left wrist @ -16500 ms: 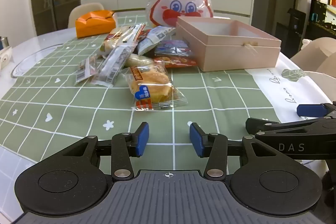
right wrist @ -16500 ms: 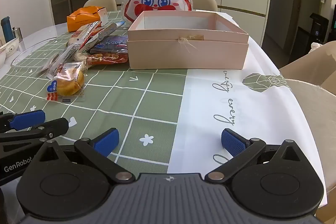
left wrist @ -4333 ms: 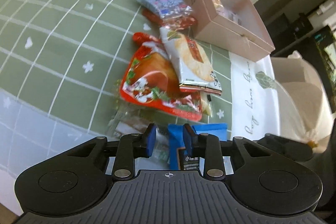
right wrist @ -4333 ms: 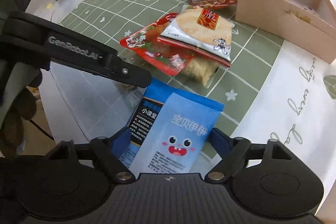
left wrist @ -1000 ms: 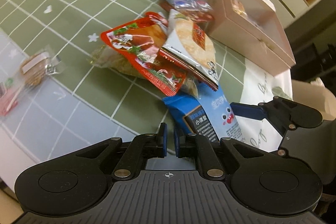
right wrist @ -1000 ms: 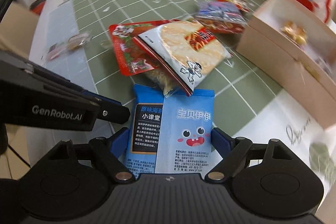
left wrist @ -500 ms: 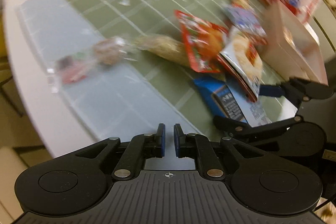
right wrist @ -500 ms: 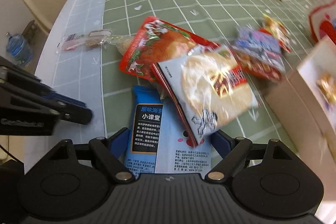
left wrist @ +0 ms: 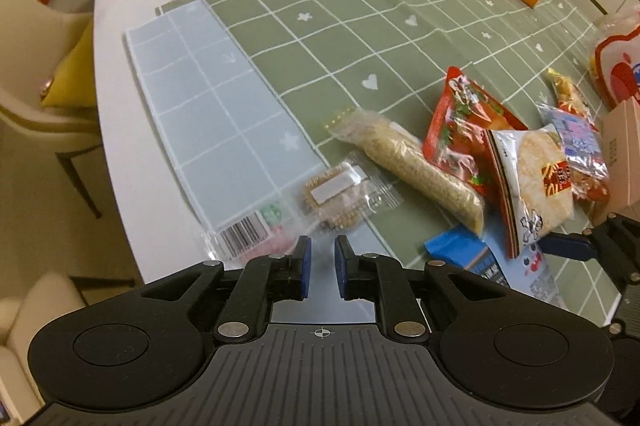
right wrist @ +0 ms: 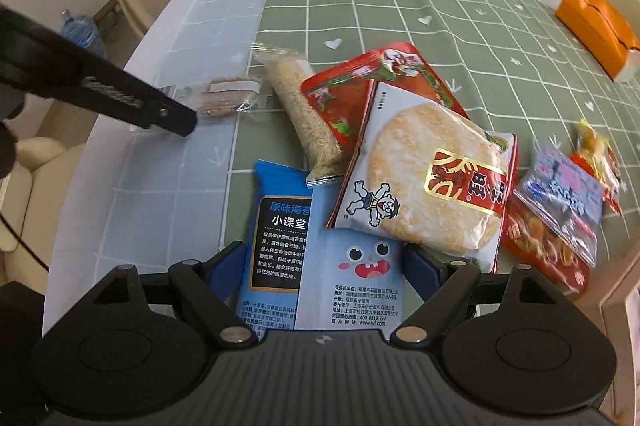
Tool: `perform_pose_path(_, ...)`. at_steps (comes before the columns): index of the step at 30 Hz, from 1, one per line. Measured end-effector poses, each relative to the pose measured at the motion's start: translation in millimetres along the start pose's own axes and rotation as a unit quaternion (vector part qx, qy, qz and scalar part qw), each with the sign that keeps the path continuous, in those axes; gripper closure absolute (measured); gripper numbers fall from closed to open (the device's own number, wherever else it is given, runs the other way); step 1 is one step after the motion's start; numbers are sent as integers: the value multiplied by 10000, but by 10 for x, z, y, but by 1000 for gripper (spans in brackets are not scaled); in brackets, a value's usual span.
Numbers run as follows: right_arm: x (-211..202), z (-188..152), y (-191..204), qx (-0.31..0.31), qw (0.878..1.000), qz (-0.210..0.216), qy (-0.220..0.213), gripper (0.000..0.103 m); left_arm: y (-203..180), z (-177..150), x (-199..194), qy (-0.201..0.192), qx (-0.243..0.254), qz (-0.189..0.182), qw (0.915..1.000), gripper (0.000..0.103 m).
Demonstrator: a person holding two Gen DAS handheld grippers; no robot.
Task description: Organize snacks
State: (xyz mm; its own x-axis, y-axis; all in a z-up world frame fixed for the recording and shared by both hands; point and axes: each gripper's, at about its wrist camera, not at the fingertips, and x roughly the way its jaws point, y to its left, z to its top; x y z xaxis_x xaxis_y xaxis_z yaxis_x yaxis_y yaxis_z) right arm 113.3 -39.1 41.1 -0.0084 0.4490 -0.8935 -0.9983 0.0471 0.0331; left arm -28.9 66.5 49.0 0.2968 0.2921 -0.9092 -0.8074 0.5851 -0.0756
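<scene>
Left gripper (left wrist: 322,261): jaws nearly together, gripping nothing, now swung away from the pile to hover just short of the clear biscuit packet (left wrist: 340,195) at the table edge, probably the next pick. Right gripper (right wrist: 326,266): unchanged, clamped across the blue packet (right wrist: 320,258), which lies under the pile's near edge and is not yet boxed. Loose snacks on the green cloth (left wrist: 340,38), one of each: biscuit packet, grain bar (left wrist: 412,162), red pouch (left wrist: 460,122), rice cracker packet (left wrist: 528,170), purple bag (left wrist: 576,142), small yellow packet (left wrist: 564,90). One pink box (left wrist: 624,154), far right.
</scene>
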Motion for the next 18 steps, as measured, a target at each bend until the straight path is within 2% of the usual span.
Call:
perform_pose_path(10, 0, -23, -21, 84, 9999, 46, -74, 15, -41, 135, 78, 114, 437, 46, 9990, 86)
perform_pose_path(13, -8, -35, -21, 129, 9999, 23, -86, 15, -99, 201, 116, 159, 755, 31, 9970, 86)
perform_pose_path(16, -11, -43, -24, 156, 9998, 6, -93, 14, -183, 259, 157, 250, 1154, -27, 9930, 82)
perform_pose_path(18, -14, -42, -26, 165, 9998, 0, -89, 14, -210, 278, 175, 323, 1338, -156, 9904, 74)
